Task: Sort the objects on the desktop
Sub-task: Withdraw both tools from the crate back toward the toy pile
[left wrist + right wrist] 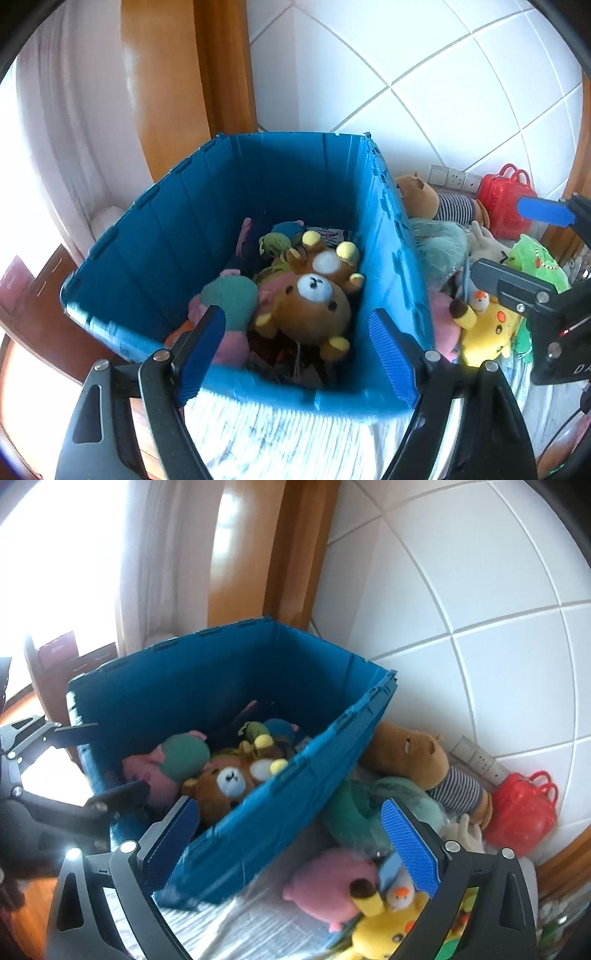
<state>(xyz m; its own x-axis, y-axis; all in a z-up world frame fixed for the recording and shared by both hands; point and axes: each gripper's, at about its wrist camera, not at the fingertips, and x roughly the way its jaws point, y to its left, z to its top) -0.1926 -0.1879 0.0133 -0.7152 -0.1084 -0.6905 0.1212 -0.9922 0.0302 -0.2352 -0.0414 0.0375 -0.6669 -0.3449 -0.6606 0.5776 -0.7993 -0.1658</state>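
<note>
The left tool is wide open and holds nothing; it hangs over the near rim of the blue crate. Inside the crate lies a brown bear plush among other soft toys. The right tool is also wide open and empty, above the crate's right wall. Beside the crate lie a yellow Pikachu plush and a pink plush.

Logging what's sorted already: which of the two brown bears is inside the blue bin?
The white-faced bear, lying in the blue bin. The bear in the striped shirt lies outside it, by the wall.
</note>
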